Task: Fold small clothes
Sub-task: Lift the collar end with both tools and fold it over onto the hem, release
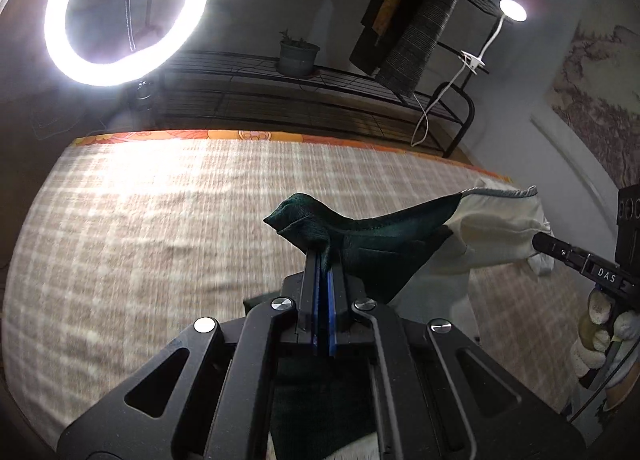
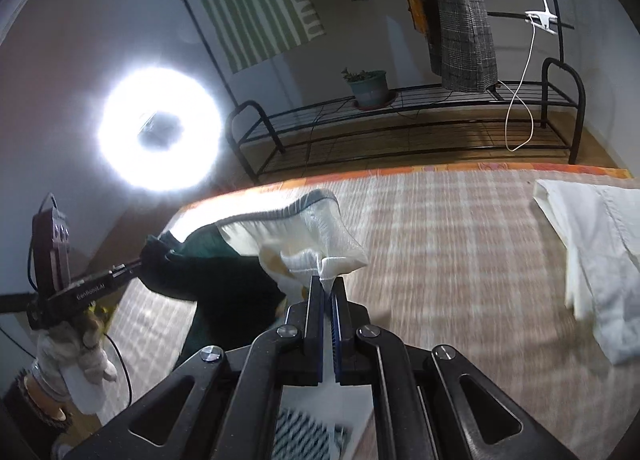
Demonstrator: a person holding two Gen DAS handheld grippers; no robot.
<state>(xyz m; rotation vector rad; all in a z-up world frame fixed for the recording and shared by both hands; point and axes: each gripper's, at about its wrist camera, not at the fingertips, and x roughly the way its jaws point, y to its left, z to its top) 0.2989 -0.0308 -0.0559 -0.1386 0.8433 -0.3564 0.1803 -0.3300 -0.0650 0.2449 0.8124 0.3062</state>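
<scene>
A small garment, dark green (image 1: 360, 236) on one side and cream white (image 1: 496, 228) on the other, hangs stretched in the air above the checked bed cover (image 1: 160, 220). My left gripper (image 1: 325, 256) is shut on its green corner. My right gripper (image 2: 328, 280) is shut on its white corner (image 2: 320, 256). In the right wrist view the green part (image 2: 224, 272) runs left to the left gripper (image 2: 136, 264). In the left wrist view the right gripper (image 1: 540, 240) holds the white end at the far right.
A white cloth (image 2: 600, 252) lies on the cover at the right. A ring light (image 1: 126, 12) glares at the left. A black wire rack (image 2: 400, 120) with a plant pot (image 2: 368, 86) and hanging clothes (image 2: 460, 20) stands past the bed's far edge.
</scene>
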